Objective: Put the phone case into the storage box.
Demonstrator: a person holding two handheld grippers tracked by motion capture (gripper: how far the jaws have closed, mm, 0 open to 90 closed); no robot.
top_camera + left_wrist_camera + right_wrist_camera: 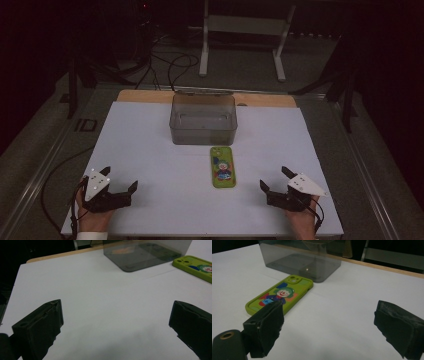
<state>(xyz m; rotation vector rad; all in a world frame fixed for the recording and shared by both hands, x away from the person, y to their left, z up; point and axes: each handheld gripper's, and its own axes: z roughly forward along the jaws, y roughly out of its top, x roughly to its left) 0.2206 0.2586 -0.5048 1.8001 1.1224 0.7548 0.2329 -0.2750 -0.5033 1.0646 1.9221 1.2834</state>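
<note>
At the near edge of the white table, the left gripper rests low, held by a hand that comes from the bottom of the high view. Its jaws are spread wide and nothing is between them; in the left gripper view there is just bare white surface between the two black jaws. The right gripper is on the other side, also near the front edge, and its jaws are spread wide with nothing between them.

Between the two grippers and a little farther away lies the green phone case, flat on the table, with a clown picture facing up. From the right gripper it is ahead and to the left, near the left jaw but apart from it. From the left gripper it is well apart, far ahead on the right.

Beyond the case, just behind its far end, stands the grey transparent box.
</note>
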